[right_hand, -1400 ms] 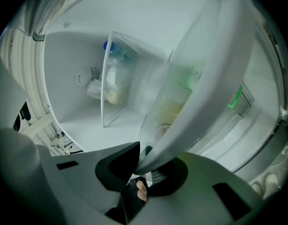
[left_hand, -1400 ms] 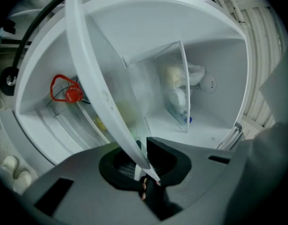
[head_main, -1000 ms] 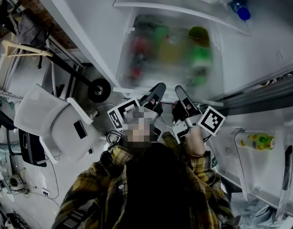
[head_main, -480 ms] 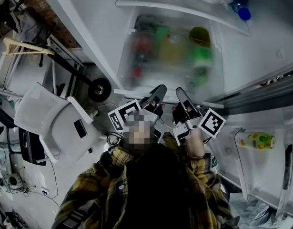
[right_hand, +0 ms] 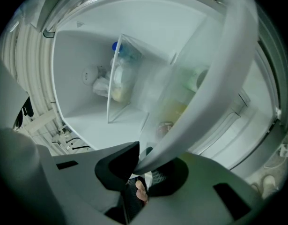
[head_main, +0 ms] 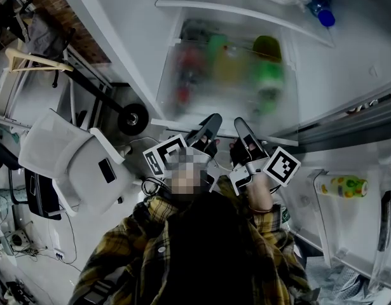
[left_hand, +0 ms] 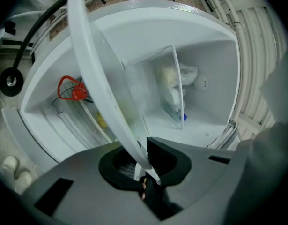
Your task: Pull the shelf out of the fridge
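Jaws of left gripper (left_hand: 141, 165) and right gripper (right_hand: 141, 165), the latter's just widening, pinching shelf rim (left_hand: 94, 74); contents (head_main: 230, 62) blurred.

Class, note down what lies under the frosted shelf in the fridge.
Seen through the frosted shelf, a red shape, a yellow shape and a green shape lie under it. The frosting blurs them, so what they are cannot be told.

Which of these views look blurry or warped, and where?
Head view: the items seen through the frosted shelf are smeared colour blobs. Left gripper view: fisheye bends the shelf's white rim into an arc, corners dark. Right gripper view: that rim is close and soft.
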`<action>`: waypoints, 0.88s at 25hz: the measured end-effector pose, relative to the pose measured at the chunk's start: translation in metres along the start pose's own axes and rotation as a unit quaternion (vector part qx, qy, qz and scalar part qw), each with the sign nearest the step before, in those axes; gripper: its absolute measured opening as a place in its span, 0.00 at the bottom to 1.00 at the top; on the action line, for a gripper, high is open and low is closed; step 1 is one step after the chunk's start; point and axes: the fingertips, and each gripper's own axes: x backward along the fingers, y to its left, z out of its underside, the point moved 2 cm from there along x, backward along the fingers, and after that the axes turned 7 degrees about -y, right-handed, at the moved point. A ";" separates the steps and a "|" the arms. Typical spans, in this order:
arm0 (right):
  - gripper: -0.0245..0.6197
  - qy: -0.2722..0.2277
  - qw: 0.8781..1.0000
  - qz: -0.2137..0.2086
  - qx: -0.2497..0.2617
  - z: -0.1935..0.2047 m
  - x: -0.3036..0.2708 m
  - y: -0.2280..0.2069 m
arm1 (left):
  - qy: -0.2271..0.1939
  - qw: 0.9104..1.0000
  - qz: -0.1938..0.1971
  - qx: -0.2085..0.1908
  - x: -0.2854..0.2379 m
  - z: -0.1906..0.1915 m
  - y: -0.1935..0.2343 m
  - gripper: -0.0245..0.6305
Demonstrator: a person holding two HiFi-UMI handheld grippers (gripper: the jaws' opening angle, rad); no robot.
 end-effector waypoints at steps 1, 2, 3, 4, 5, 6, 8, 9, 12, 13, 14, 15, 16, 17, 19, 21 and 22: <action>0.13 0.000 1.000 0.001 -0.001 0.000 0.000 0.000 | 0.000 1.000 0.000 0.000 0.000 0.000 0.000 0.11; 0.13 0.001 1.000 0.001 0.000 0.000 0.000 0.000 | -0.001 1.000 0.000 0.000 0.000 0.000 0.000 0.11; 0.13 0.001 1.000 0.001 0.002 -0.001 0.000 0.000 | -0.001 1.000 0.001 0.000 0.000 0.000 0.000 0.11; 0.13 0.001 1.000 0.000 0.003 -0.001 0.000 0.000 | 0.000 1.000 0.001 -0.001 0.000 0.000 -0.001 0.11; 0.13 0.000 1.000 0.000 0.004 -0.001 0.001 0.000 | 0.000 1.000 0.001 -0.001 0.000 0.000 -0.001 0.11; 0.13 0.000 1.000 0.000 0.004 -0.002 0.001 0.000 | 0.000 1.000 0.001 -0.001 0.000 0.001 -0.001 0.11; 0.13 -0.001 1.000 0.001 0.002 -0.002 0.001 0.000 | 0.000 1.000 0.001 -0.001 0.000 0.001 -0.002 0.11; 0.13 -0.001 1.000 0.001 0.002 -0.001 0.001 0.000 | 0.000 1.000 0.001 -0.001 0.000 0.001 -0.002 0.11; 0.13 0.000 1.000 0.000 0.003 -0.002 0.001 0.001 | -0.001 1.000 0.001 0.000 0.000 0.000 -0.002 0.11; 0.13 0.000 1.000 0.000 0.004 -0.002 0.001 0.001 | -0.001 1.000 0.001 0.000 0.000 0.000 -0.002 0.11; 0.13 0.000 1.000 0.000 0.005 -0.002 0.001 0.001 | -0.001 1.000 0.001 0.000 0.000 0.000 -0.002 0.11; 0.13 0.000 1.000 0.000 0.005 -0.002 0.001 0.001 | -0.001 1.000 0.001 0.001 0.000 0.001 -0.003 0.11; 0.13 0.000 1.000 0.000 0.005 -0.002 0.001 0.001 | -0.001 1.000 0.001 0.001 0.000 0.001 -0.003 0.11; 0.13 0.000 1.000 0.001 0.004 -0.002 0.001 0.001 | -0.001 1.000 0.001 0.001 0.000 0.001 -0.003 0.11; 0.13 0.000 1.000 0.000 0.003 -0.002 0.001 0.002 | -0.001 1.000 0.001 0.001 0.000 0.001 -0.003 0.11; 0.13 0.001 1.000 0.000 0.003 -0.003 0.001 0.002 | -0.002 1.000 0.001 0.002 0.000 0.001 -0.003 0.11; 0.13 0.001 1.000 0.001 0.003 -0.002 0.001 0.002 | -0.002 1.000 0.001 0.002 0.000 0.001 -0.003 0.11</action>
